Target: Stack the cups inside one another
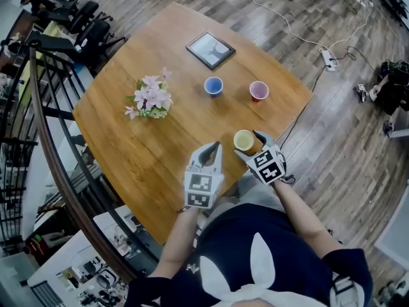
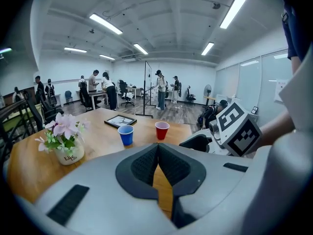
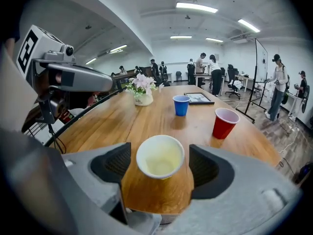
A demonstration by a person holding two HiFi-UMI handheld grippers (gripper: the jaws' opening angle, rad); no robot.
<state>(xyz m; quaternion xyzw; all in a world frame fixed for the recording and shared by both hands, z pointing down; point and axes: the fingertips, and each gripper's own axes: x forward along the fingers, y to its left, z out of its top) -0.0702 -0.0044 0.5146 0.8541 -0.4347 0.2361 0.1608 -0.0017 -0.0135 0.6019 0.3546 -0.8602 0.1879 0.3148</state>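
Wooden table (image 1: 128, 133) beneath both claws. Left claw (image 1: 213, 148) narrow, jaws together, empty. Right claw (image 1: 250, 144) wide, yellow cup (image 3: 160, 156) upright between its jaws, untouched. Beyond right claw: red cup (image 3: 225, 122) ahead-right, blue cup (image 3: 181, 104) ahead; farther, flowers (image 3: 143, 94) and picture frame (image 3: 198, 98).

A navy short-sleeved top (image 1: 300, 245) bears a white rabbit-ear shape (image 1: 261, 261); ahead of the top, the left gripper (image 1: 213, 147) and the right gripper (image 1: 248, 142) are pale grey shells with dark ribbed jaw pads (image 2: 142, 164); each carries a white cube (image 1: 199, 192) of black square markers.
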